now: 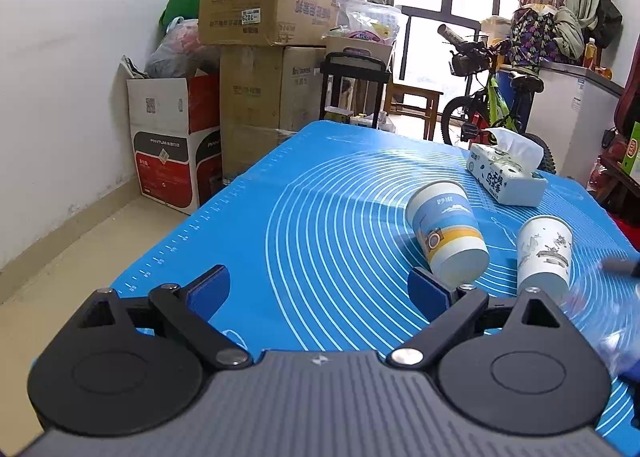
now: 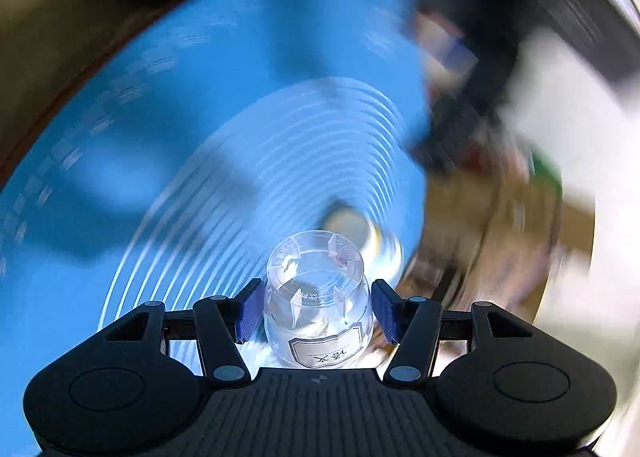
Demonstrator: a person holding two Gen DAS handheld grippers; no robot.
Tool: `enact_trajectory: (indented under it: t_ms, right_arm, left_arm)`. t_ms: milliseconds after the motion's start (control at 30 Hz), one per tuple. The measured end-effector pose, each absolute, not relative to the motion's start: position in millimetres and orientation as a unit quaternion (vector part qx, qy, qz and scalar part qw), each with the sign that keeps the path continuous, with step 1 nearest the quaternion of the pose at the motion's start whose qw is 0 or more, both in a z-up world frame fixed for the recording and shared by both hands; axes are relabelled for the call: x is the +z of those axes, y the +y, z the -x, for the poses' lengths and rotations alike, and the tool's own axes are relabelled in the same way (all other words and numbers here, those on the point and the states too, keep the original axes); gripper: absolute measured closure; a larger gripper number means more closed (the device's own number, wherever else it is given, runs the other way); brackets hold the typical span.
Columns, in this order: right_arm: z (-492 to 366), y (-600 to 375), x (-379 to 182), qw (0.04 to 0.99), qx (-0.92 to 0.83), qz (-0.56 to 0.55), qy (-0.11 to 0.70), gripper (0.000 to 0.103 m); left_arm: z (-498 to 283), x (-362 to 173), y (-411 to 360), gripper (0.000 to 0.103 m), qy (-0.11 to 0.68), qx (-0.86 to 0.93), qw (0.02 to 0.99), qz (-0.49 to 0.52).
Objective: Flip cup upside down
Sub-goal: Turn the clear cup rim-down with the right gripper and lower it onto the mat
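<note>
Right gripper [image 2: 317,311]: jaws closed on a clear plastic cup [image 2: 316,297], held above the blue mat [image 2: 120,137]; surroundings blurred.
Left gripper [image 1: 318,293]: jaws spread wide, nothing held.
Mat: two paper cups [image 1: 448,233] and a tissue box [image 1: 506,175] are seen on it.

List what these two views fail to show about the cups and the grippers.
- Right wrist view: everything behind the clear cup is motion-blurred; the paper cups cannot be made out there.
- Right gripper: whether its pads touch the clear cup is unclear.
- Left wrist view: the right gripper is only a blur at the right edge.
- Blue-and-yellow paper cup and white paper cup: their lower ends sit behind the left gripper.
</note>
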State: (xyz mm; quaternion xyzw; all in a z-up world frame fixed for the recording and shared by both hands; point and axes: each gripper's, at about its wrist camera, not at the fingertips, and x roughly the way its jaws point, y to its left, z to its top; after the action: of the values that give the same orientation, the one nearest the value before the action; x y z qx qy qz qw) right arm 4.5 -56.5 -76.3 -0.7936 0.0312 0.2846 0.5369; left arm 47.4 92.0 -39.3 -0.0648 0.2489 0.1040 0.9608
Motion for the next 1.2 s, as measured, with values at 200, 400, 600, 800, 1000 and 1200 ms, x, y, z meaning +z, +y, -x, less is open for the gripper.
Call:
enact_trajectory:
  t_ms: [200,400,600,800,1000,1200]
  right_arm:
    - [-39,-70,-15,0.802,0.258,0.514,0.159,0.04]
    - [-64,-114,5,0.91,0.235,0.219,0.261,0.04]
    - [-82,-149,-21,0.915,0.201,0.031,0.349,0.04]
    - [-85,-162,-48,0.914,0.172,0.001,0.368,0.04]
    - [-89,-167,-69,0.914,0.159,-0.005,0.374,0.04]
    - [-85,-164,-71,0.92,0.157,0.003,0.358,0.039]
  left_arm:
    - [-46,-42,82,0.008,0.247,0.091,0.963,0.049]
    - [-46,-46,72,0.008,0.25,0.078,0.964,0.036]
    - [-47,-50,63,0.008,0.256,0.067,0.964,0.023]
    - [-47,-53,56,0.008,0.259,0.058,0.964,0.013]
    - [-47,-55,50,0.008,0.261,0.05,0.964,0.005]
    - [-43,-54,41,0.008,0.272,0.039,0.961,-0.001]
